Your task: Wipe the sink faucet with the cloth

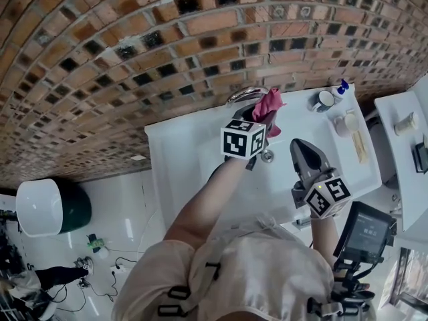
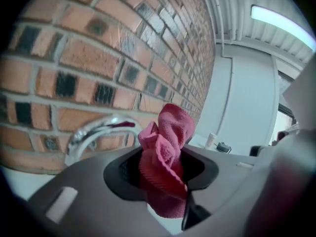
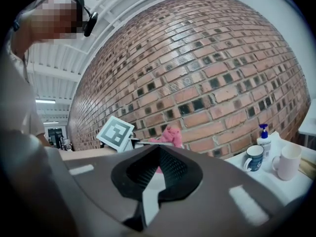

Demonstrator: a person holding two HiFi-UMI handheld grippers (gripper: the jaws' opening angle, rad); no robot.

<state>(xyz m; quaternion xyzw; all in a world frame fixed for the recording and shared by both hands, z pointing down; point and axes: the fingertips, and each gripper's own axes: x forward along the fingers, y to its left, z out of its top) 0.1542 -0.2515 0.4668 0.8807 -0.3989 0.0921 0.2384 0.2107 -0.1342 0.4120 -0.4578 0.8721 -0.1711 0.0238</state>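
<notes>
Pink crumpled terry cloth point(image 2: 165, 147): bunched upright, just beside curved chrome faucet point(image 2: 94, 132).
Left gripper point(image 2: 163, 174): clamped on the cloth.
Right gripper point(image 3: 157, 157): jaws together, empty.

Left grey two-jaw gripper point(image 1: 259, 118) sits just above frame centre in the head view. The bare left forearm point(image 1: 200, 209) stretches up to it from the lower middle, and its black-and-white marker cube point(image 1: 243, 139) faces the camera. The jaws point at the top edge, and the left gripper view shows them clamped on a crumpled pink cloth point(image 2: 165, 152). Right grey two-jaw gripper point(image 1: 301, 149) hangs lower, right of centre, also tip-up. Its jaws are pinched together with nothing between them.
</notes>
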